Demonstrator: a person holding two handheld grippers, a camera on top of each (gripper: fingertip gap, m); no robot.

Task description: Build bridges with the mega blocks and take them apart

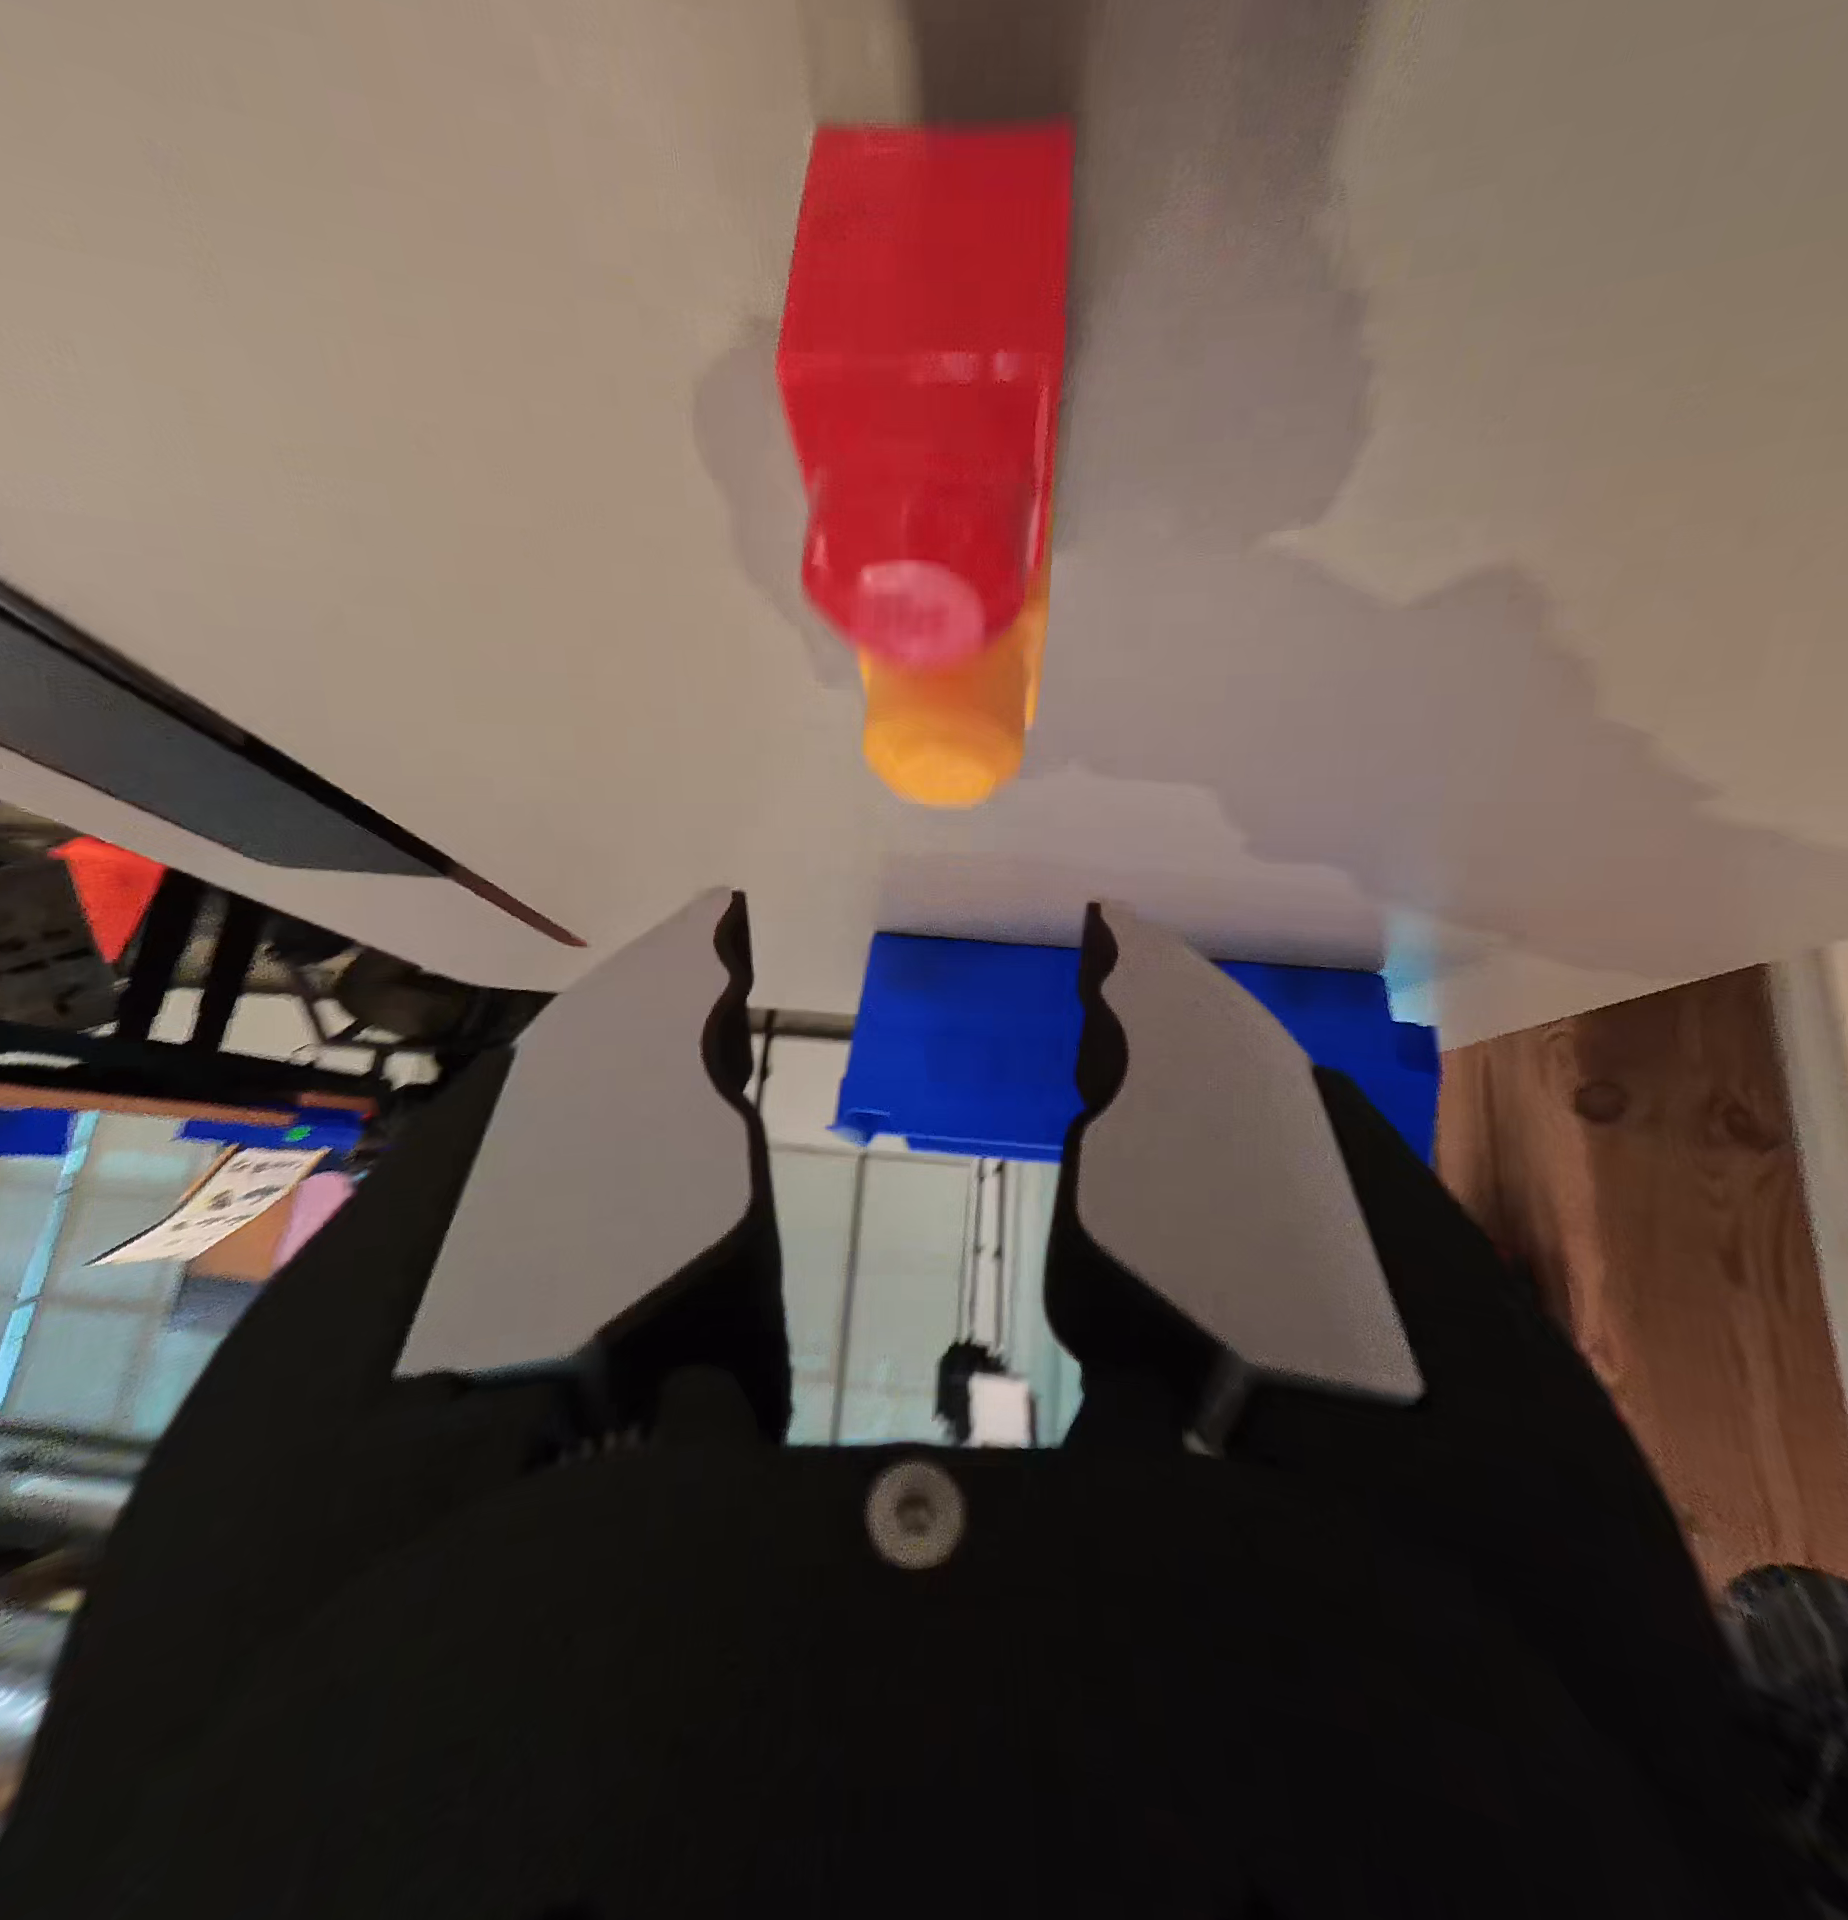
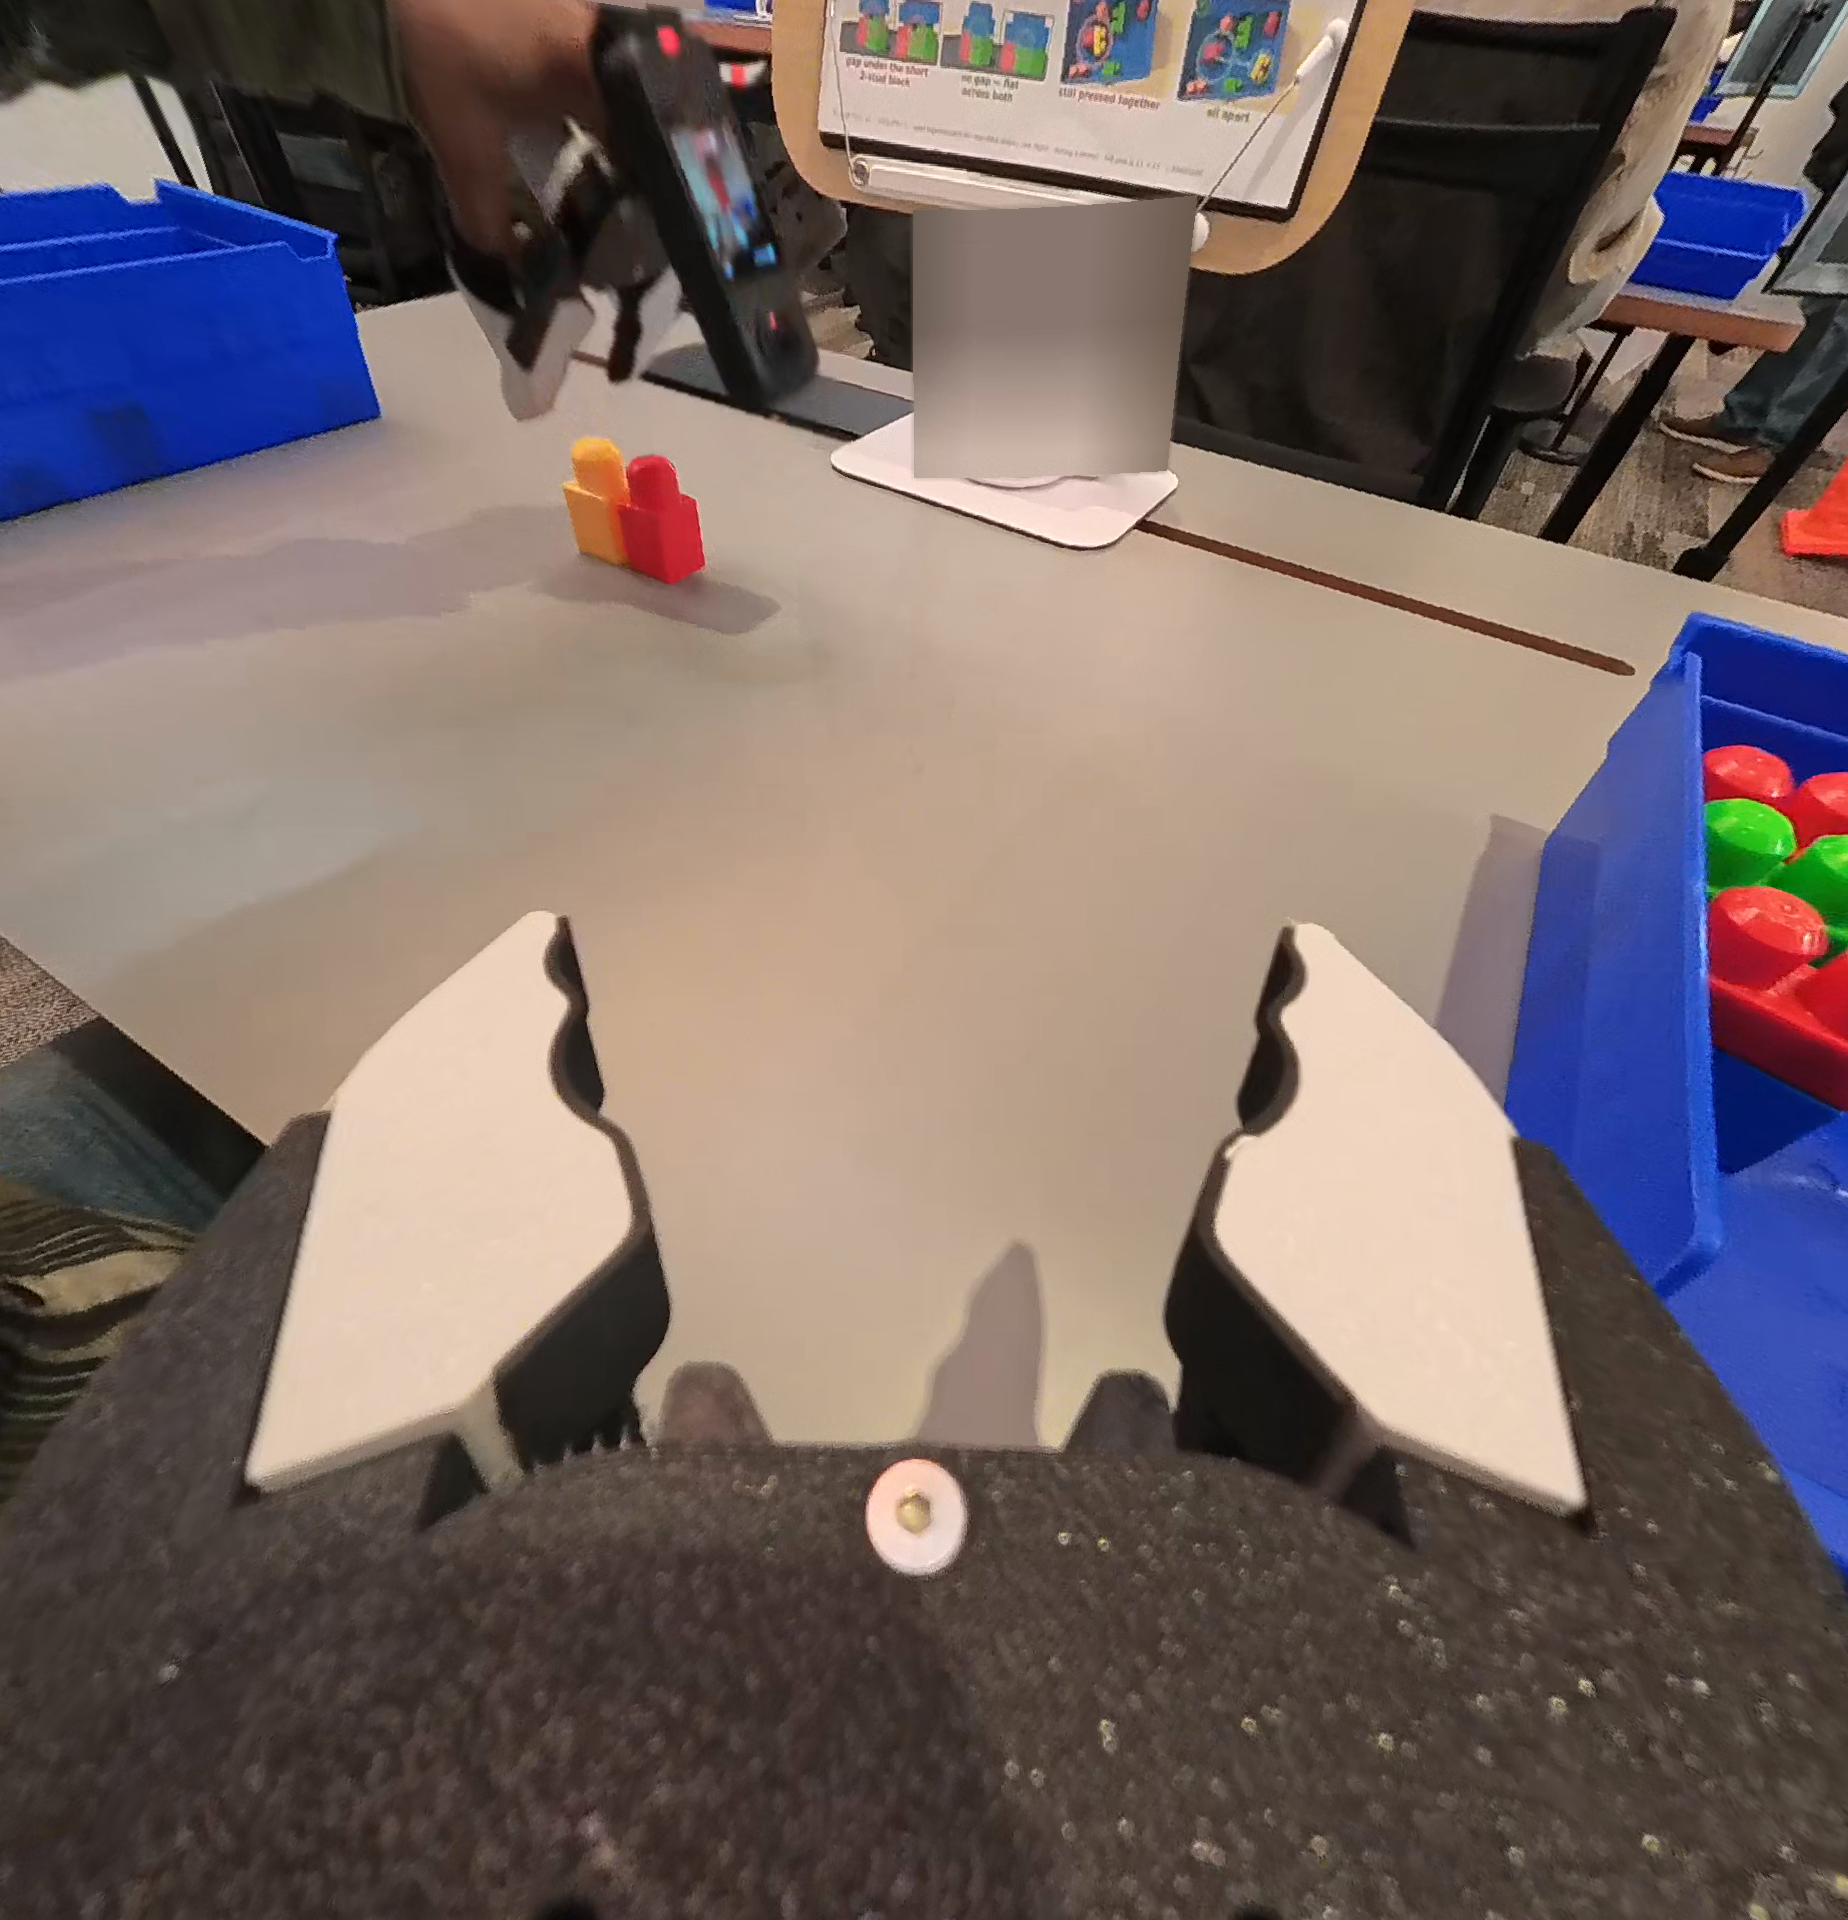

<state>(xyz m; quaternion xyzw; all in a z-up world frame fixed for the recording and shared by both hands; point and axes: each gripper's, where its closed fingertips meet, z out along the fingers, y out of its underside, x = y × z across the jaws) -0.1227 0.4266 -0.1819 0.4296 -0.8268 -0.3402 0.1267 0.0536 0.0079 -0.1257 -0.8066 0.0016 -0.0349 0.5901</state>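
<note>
A red one-stud block and an orange one-stud block stand side by side, touching, on the grey table. My left gripper, held by a hand, hovers just above and behind them, pointing down. In the tilted, blurred left wrist view the red block and orange block lie ahead of my left gripper, which is open and empty. My right gripper is open and empty over the bare near part of the table, far from the two blocks.
A blue bin at the right edge holds red and green blocks. Another blue bin stands at the far left; it also shows in the left wrist view. A stand with a picture board has its white base at the back.
</note>
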